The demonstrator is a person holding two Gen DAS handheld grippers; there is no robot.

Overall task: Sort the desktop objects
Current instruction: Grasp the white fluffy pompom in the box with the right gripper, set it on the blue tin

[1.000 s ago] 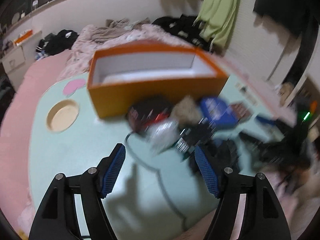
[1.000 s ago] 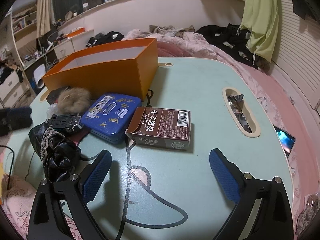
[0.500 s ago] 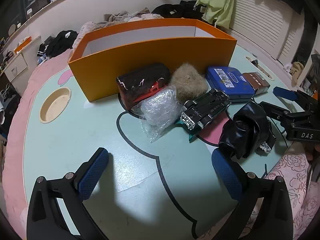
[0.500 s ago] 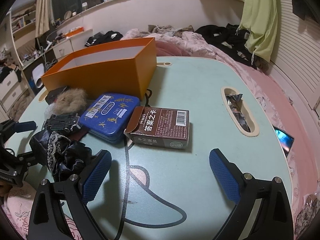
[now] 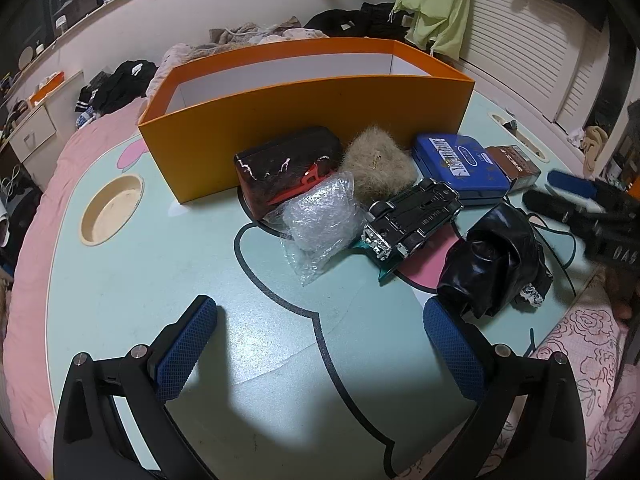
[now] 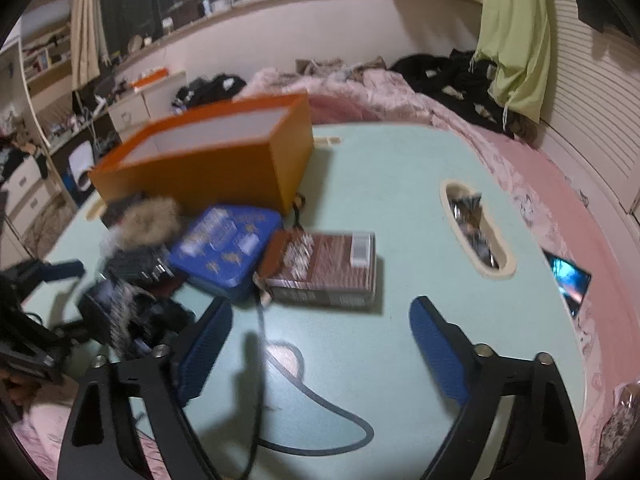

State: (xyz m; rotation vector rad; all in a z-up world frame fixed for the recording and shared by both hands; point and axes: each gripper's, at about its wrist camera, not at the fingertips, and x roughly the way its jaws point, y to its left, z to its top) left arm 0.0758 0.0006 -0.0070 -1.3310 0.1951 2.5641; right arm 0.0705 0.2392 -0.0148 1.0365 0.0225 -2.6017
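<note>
An open orange box [image 5: 304,108] stands at the back of the mint table [image 5: 140,272]. In front of it lie a dark red pouch [image 5: 286,164], a furry tan ball [image 5: 378,164], a bubble-wrap bag [image 5: 320,220], a black toy car [image 5: 412,218], a blue tin [image 5: 460,164], a brown carton [image 5: 516,164] and a black leather bundle [image 5: 496,260]. My left gripper [image 5: 320,348] is open and empty, short of the pile. My right gripper [image 6: 320,344] is open and empty, just before the brown carton [image 6: 324,268] and blue tin [image 6: 226,250]; it shows blurred in the left wrist view [image 5: 560,196].
A round cup hole [image 5: 112,208] is at the table's left. An oval slot [image 6: 476,228] holding wrappers is at the right, with a phone [image 6: 570,284] beyond it. A thin black cable [image 6: 256,360] lies under the right gripper. Pink bedding surrounds the table.
The left gripper has opened wide and steadied in front of the pile. The right gripper has moved forward toward the brown carton, and its view is now blurred.
</note>
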